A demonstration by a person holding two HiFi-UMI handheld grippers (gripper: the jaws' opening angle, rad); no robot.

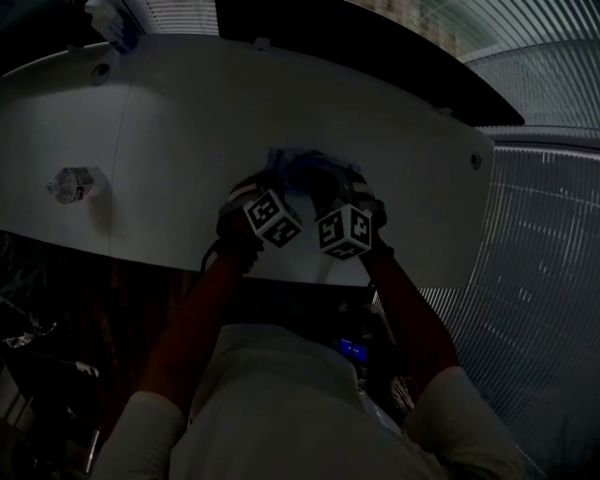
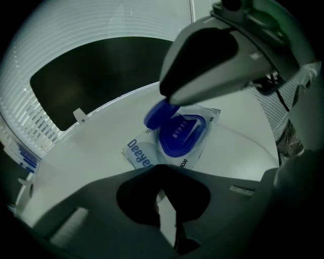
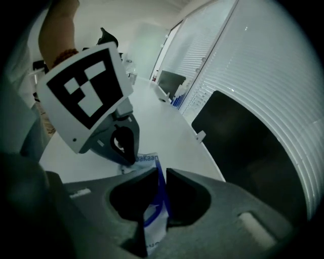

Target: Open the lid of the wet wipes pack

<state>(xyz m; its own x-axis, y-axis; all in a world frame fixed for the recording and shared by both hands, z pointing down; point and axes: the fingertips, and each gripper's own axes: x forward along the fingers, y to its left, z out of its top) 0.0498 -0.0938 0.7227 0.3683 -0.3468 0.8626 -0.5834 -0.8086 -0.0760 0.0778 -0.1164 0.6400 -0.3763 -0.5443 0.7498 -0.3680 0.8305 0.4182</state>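
Note:
The wet wipes pack (image 2: 139, 154) is white with blue print and lies on the white table (image 1: 187, 122). Its blue flip lid (image 2: 158, 115) stands lifted off the blue oval frame (image 2: 182, 134). My right gripper (image 3: 161, 177) is shut on the lid's (image 3: 161, 195) thin edge, with the pack (image 3: 152, 222) below. In the left gripper view it (image 2: 167, 98) reaches in from the upper right. My left gripper (image 2: 164, 200) is shut on the pack's near edge, and its tip (image 3: 127, 161) rests on the printed end. In the dim head view both grippers (image 1: 281, 183) (image 1: 323, 183) cover the pack (image 1: 291, 161).
A small clear object (image 1: 73, 185) sits at the table's left end. A blue and white item (image 1: 112, 23) lies at the far left corner. White slatted blinds and a dark panel (image 2: 101, 76) stand behind the table. The table's front edge is close to the person's body.

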